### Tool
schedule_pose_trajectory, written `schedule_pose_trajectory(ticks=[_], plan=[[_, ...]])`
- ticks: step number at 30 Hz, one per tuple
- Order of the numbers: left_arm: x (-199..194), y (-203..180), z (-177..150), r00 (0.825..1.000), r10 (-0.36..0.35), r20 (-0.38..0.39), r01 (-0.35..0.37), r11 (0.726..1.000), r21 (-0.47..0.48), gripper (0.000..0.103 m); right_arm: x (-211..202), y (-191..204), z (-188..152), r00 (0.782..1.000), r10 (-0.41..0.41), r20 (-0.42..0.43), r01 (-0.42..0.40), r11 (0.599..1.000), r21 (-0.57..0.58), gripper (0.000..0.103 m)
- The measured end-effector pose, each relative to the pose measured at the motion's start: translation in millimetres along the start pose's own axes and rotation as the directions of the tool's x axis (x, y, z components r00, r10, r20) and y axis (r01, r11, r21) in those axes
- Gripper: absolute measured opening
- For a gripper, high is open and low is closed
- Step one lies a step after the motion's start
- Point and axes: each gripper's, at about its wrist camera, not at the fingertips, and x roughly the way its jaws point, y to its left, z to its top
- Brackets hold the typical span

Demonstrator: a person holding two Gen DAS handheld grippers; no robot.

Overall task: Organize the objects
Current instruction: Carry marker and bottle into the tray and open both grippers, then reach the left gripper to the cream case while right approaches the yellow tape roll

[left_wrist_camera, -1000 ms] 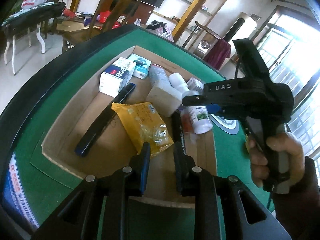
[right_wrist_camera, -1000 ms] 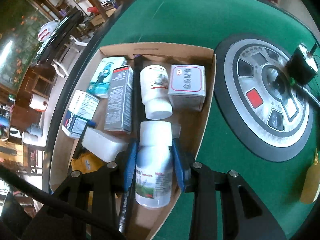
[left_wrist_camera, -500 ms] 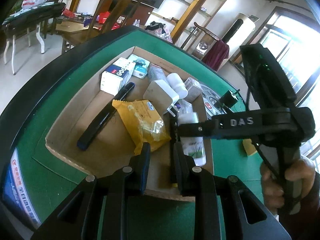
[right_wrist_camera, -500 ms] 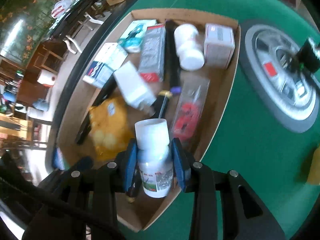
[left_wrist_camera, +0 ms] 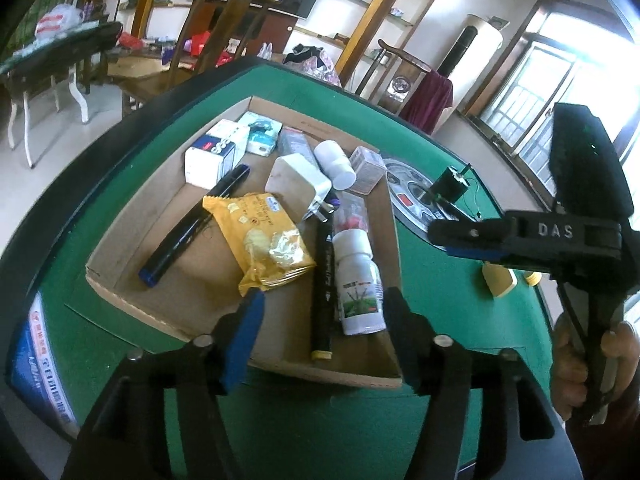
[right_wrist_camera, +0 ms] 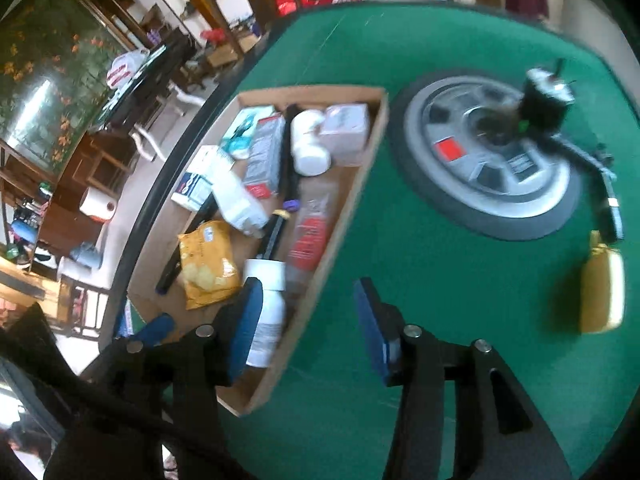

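A shallow cardboard tray (left_wrist_camera: 396,280) lies on the green felt table. Along its right side lies a white bottle (left_wrist_camera: 358,280) with a green label, next to a black marker (left_wrist_camera: 324,280) and a yellow snack packet (left_wrist_camera: 264,240). My left gripper (left_wrist_camera: 322,320) hovers over the tray's near edge, its jaws opening and pressing on nothing. My right gripper (right_wrist_camera: 310,316) is over the tray's right rim (right_wrist_camera: 348,208) and the felt, its jaws opening with nothing held. The white bottle (right_wrist_camera: 266,312) lies just beside its left finger. In the left wrist view the right gripper (left_wrist_camera: 472,240) is off to the tray's right.
The tray also holds several boxes, another white bottle (left_wrist_camera: 334,164), a white charger block (left_wrist_camera: 298,182) and a black pen (left_wrist_camera: 192,228). On the felt to the right are a round grey hub (right_wrist_camera: 492,160), a black motor (right_wrist_camera: 544,100) and a yellow object (right_wrist_camera: 602,284).
My right gripper carried the white bottle to the tray's near right part, let go of it and swung right. My left gripper's jaws spread from nearly shut to wide.
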Motion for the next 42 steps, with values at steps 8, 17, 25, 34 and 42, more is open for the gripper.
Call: schedule_pose_trajectory(ticks=[8, 17, 25, 34, 42], plan=[[-10.9, -53.7, -6.6, 0.986, 0.150, 0.066, -0.159, 0.971, 0.177, 0.060, -30.1, -26.0, -29.8, 0.974, -0.191, 0.120, 0.198, 0.979, -0.046, 0.051], [-12.6, -101.2, -19.5, 0.967, 0.232, 0.107, -0.254, 0.921, 0.295, 0.060, -58.9, -71.2, -62.3, 0.966, -0.199, 0.165, 0.196, 0.980, 0.036, 0.051], [-15.0, -134.6, -30.1, 0.962, 0.248, 0.113, -0.272, 0.896, 0.351, 0.060, -89.0, -104.8, -82.5, 0.955, -0.203, 0.215, 0.185, 0.977, 0.103, 0.051], [-13.0, -170.1, -43.1, 0.958, 0.263, 0.119, -0.288, 0.859, 0.423, 0.060, -121.5, -149.9, -103.7, 0.940, -0.223, 0.258, 0.179, 0.967, 0.182, 0.052], [4.9, -197.8, -47.0, 0.978, 0.208, 0.031, -0.199, 0.867, 0.458, 0.060, -147.6, -208.8, -122.3, 0.922, -0.271, 0.278, 0.181, 0.934, 0.308, 0.056]])
